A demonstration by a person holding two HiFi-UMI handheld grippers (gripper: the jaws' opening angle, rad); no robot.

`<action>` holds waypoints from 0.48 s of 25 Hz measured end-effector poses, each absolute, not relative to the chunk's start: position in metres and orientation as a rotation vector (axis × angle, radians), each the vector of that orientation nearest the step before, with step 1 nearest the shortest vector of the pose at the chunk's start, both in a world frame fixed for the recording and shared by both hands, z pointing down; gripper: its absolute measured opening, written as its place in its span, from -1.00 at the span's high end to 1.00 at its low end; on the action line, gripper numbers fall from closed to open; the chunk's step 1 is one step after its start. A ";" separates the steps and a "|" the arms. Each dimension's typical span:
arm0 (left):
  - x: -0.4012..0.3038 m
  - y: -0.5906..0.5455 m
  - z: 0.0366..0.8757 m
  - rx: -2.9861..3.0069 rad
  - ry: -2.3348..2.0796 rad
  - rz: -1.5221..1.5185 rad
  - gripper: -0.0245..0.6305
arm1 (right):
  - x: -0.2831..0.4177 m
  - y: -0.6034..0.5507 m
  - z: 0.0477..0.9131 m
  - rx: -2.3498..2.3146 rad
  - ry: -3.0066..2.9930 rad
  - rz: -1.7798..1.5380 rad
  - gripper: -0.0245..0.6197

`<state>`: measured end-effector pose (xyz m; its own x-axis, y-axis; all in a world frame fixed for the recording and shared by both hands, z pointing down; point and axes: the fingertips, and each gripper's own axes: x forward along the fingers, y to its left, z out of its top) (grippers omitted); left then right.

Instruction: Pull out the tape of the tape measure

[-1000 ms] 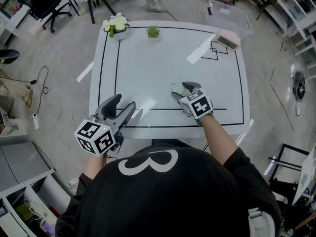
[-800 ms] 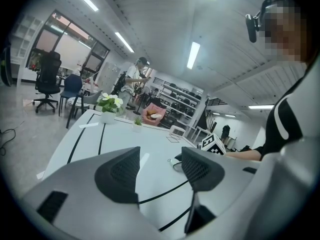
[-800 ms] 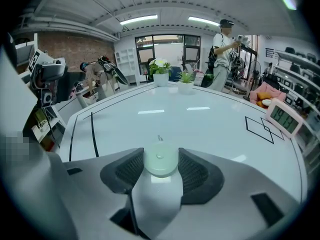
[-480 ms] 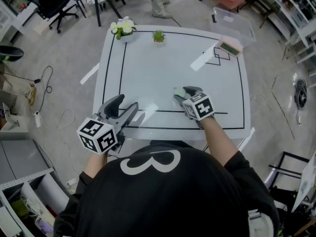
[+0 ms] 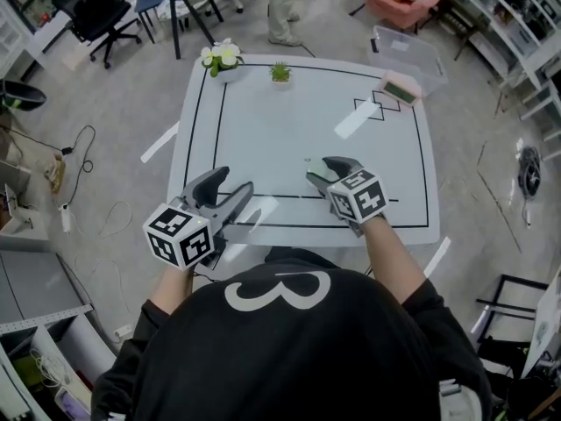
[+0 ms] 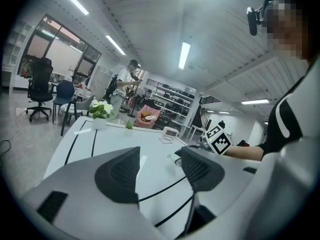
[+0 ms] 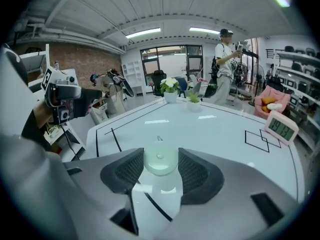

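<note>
Left gripper [image 5: 234, 181] sits at the bench's [image 5: 289, 121] front-left edge, fingers spread, nothing between them. Right gripper [image 5: 326, 170] — fingers, just closed in, pinch the pale green tape measure [image 7: 160, 160] clear of the bench. Risk: the smooth round case could twist or slip out once the tape is tugged.

Bright overhead lighting, table [image 5: 289, 130] glare, fisheye-warped edges.

The table [image 5: 289, 121] is smooth, glossy white, streaked with reflections. Toward its five o'clock, the tape measure [image 7: 160, 160] looks like pale-green translucent plastic. The left gripper [image 6: 160, 154] has matt grey plastic shells and dark, ribbed pads [image 6: 124, 171].
</note>
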<state>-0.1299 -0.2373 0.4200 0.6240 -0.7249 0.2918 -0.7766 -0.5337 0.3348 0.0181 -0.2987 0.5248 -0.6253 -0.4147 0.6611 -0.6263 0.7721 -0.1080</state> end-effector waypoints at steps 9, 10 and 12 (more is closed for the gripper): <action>-0.118 -0.224 0.409 2.464 -1.144 0.159 0.18 | 0.001 -0.257 0.451 0.694 -2.449 0.270 0.23; -0.117 -0.222 0.407 2.470 -1.140 0.156 0.18 | -0.001 -0.252 0.444 0.681 -2.460 0.252 0.23; -0.115 -0.217 0.401 2.488 -1.125 0.159 0.18 | -0.006 -0.240 0.429 0.642 -2.488 0.218 0.23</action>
